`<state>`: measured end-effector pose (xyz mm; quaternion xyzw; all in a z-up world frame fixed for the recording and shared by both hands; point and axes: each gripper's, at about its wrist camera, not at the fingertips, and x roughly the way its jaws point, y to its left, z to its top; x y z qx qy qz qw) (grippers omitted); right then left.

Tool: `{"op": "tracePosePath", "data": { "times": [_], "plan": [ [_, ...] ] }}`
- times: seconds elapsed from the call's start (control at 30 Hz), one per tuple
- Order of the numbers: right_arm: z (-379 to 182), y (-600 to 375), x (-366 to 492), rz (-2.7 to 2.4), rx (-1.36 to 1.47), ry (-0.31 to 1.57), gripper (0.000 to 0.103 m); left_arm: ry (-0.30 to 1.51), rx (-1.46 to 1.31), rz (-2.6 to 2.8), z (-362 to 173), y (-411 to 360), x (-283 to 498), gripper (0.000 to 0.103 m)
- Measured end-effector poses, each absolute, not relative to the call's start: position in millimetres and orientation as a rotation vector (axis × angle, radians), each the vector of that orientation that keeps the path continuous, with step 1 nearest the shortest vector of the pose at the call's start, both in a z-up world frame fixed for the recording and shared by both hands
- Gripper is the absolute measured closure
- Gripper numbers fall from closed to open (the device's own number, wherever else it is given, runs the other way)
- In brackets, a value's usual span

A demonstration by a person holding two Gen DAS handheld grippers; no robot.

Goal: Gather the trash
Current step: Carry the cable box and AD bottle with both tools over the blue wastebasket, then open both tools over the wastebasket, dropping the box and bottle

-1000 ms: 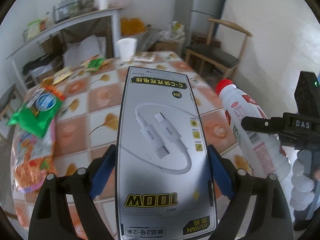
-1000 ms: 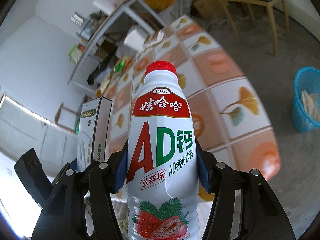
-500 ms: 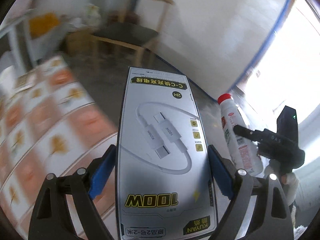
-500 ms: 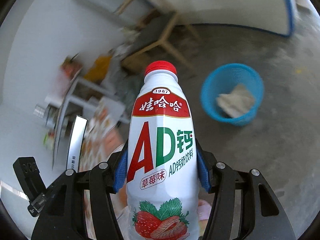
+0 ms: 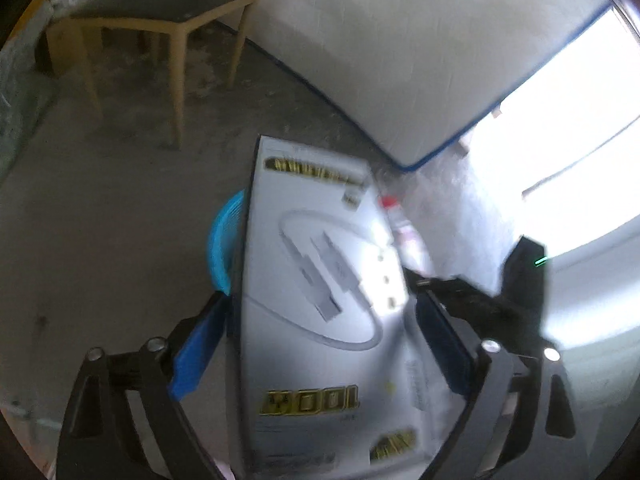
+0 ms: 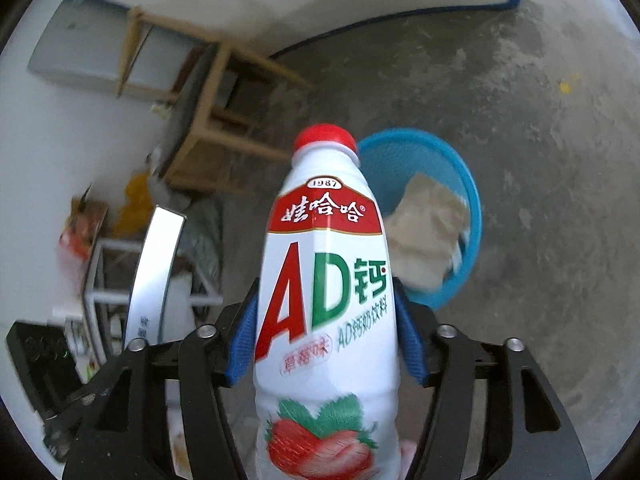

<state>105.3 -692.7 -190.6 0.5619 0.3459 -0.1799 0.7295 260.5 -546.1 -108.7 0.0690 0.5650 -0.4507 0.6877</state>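
Now bottle [image 6: 326,280] cap-first toward basket [image 6: 460,184]

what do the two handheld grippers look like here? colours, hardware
Both match: the left gripper and the right gripper have black angular frames, silver bolt heads at the joints and blue-padded fingers. The right one's black body shows a small green light.

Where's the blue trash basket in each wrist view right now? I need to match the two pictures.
Left wrist: blue basket sits left of centre, only its rim showing from behind the white cable box.
Right wrist: the basket is right of centre on the floor, behind the strawberry milk bottle, paper inside.
Shared landmark: the wooden chair, upper left in both views.
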Motion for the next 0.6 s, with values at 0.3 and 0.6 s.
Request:
{"op": "tracePosePath", "data": {
  "times": [0.3,0.6],
  "plan": [
    [-243.4,-707.0,97.1,-0.538,1.284,0.749,0.034,1.313,0.055,-0.979,-139.9,-553.7,275.6,0.008],
    [-210.8,-689.2,63.9,-0.564,1.146,0.733,0.034,1.09,0.061,-1.088,-62.0,-512.3,245.4,0.008]
  ]
}}
